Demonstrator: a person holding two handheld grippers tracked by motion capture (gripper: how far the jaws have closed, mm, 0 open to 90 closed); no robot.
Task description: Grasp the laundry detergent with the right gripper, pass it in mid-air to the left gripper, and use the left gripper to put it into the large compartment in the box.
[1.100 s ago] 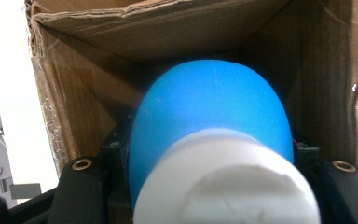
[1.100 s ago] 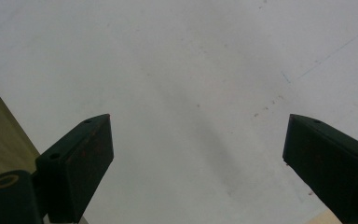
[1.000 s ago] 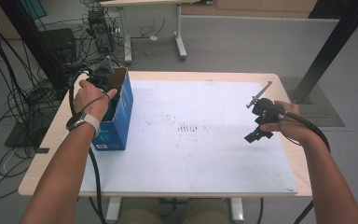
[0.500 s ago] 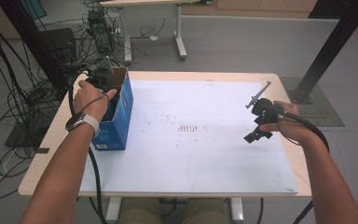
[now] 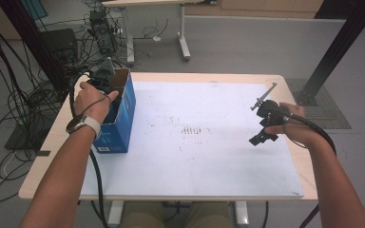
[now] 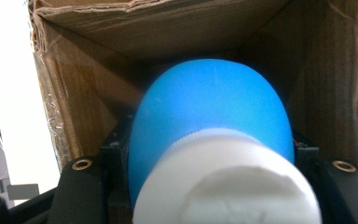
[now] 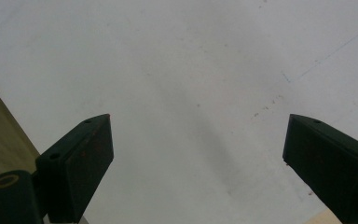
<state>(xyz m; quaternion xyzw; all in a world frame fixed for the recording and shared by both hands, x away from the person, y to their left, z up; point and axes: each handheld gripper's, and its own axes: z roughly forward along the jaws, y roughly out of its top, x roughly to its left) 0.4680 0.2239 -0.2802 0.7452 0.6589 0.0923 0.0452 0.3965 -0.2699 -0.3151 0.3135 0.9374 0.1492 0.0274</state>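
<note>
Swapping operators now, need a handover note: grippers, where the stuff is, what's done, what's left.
Left gripper: shut on the blue bottle, white cap toward the camera, held inside the open cardboard box at the table's left edge.
Right gripper: open, nothing between the jaws, hovering over the white sheet on the right side.
Done: the bottle is gripped, within the box walls.
Left: whether it is going in or coming out cannot be told from here. If going in, set it down and release; if coming out, lift it clear of the flaps. The right gripper looks free to steady the box.
</note>
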